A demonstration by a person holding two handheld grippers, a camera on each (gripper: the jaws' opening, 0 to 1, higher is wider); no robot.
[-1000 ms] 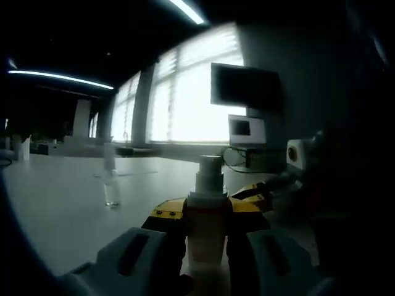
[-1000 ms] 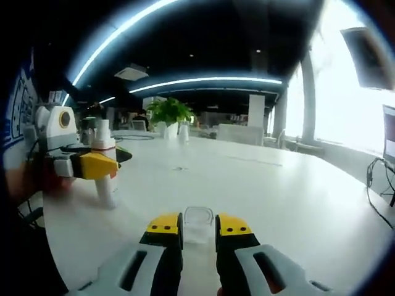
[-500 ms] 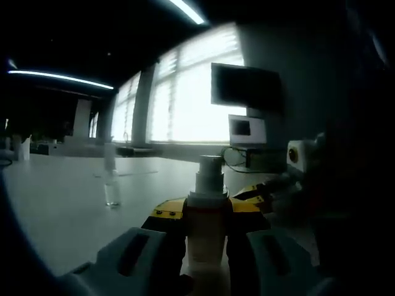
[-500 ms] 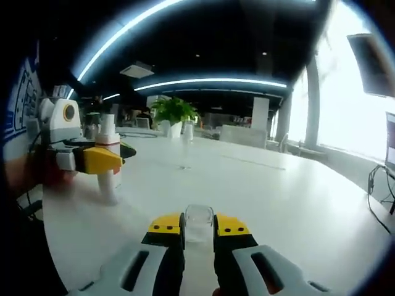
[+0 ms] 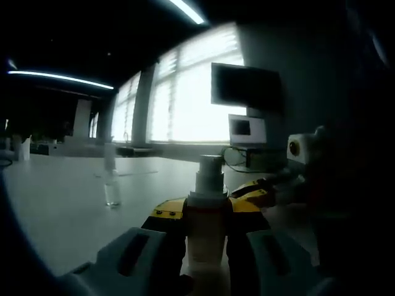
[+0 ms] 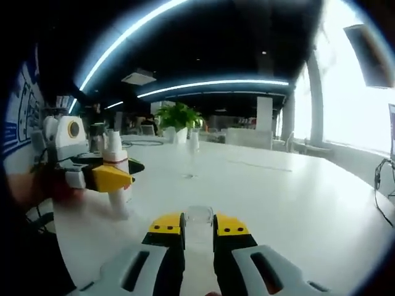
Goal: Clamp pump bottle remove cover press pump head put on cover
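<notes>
My left gripper (image 5: 207, 213) is shut on the pump bottle (image 5: 205, 237), a pale bottle standing upright between the yellow-tipped jaws. Its bare white pump head (image 5: 210, 176) sticks up above them. In the right gripper view the same bottle (image 6: 118, 196) stands on the white table (image 6: 278, 203) at the left, clamped by the left gripper (image 6: 110, 177). My right gripper (image 6: 199, 227) is shut on the small clear cover (image 6: 199, 219), held low over the table. In the left gripper view the right gripper (image 5: 254, 193) reaches in just right of the pump head.
A small clear bottle (image 5: 111, 185) stands alone on the table, also visible further off (image 6: 194, 143). A potted plant (image 6: 176, 118) sits at the far end. A monitor (image 5: 245, 86) and cables stand by the bright windows. A hand (image 6: 37, 188) holds the left gripper.
The right gripper view has shifted, so the clamped bottle now sits a little nearer its centre. In the left gripper view the right gripper has crept slightly upward. Both grips are unchanged.
</notes>
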